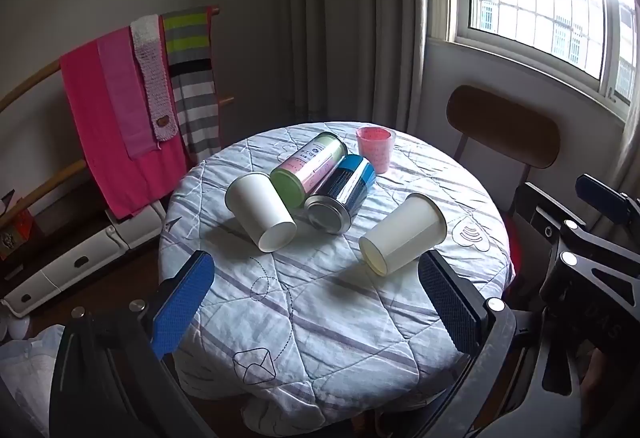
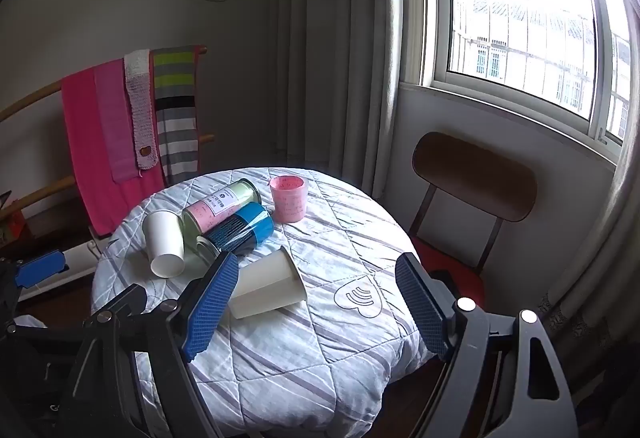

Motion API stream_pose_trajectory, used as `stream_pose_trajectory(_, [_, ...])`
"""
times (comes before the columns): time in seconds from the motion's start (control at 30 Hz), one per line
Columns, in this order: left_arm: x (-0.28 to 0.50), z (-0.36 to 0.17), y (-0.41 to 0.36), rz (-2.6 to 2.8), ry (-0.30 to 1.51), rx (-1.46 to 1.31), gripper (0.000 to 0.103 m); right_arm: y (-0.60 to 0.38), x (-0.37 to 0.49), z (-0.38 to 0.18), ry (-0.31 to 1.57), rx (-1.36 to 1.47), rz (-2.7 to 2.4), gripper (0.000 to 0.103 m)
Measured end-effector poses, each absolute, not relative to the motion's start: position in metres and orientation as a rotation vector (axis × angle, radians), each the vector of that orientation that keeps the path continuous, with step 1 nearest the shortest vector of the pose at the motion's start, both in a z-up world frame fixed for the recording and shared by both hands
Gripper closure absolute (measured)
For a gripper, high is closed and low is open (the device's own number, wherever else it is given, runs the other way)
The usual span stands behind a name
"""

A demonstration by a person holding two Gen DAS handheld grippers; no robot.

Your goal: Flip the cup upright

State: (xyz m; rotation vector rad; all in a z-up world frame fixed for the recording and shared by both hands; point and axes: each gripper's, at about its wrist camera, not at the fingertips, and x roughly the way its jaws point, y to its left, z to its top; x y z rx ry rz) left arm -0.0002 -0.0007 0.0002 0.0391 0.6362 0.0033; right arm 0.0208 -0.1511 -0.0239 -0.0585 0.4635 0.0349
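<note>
Two white paper cups lie on their sides on the round quilt-covered table [image 1: 320, 318]. One cup [image 1: 260, 215] lies at the left, mouth toward me; it also shows in the right wrist view [image 2: 164, 244]. The other cup [image 1: 404, 234] lies at the right; it also shows in the right wrist view [image 2: 268, 288], partly behind my left fingertip. My left gripper [image 1: 316, 302] is open and empty, above the table's near part. My right gripper [image 2: 316, 306] is open and empty, just right of the second cup. A pink cup [image 1: 375, 147] stands upright at the back.
A green-and-pink tin [image 1: 310, 167] and a blue-and-black tin [image 1: 340, 193] lie on their sides between the cups. A wooden chair [image 2: 472, 181] stands right of the table by the window. A towel rack [image 1: 132, 93] with cloths stands at the left.
</note>
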Motion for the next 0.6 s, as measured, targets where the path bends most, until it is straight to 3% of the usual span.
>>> stream_pose_trajectory(0.6, [0.003, 0.011, 0.013, 0.032, 0.613, 0.010, 0.000, -0.157, 0.023, -0.023, 0.454, -0.041, 0.018, 0.021])
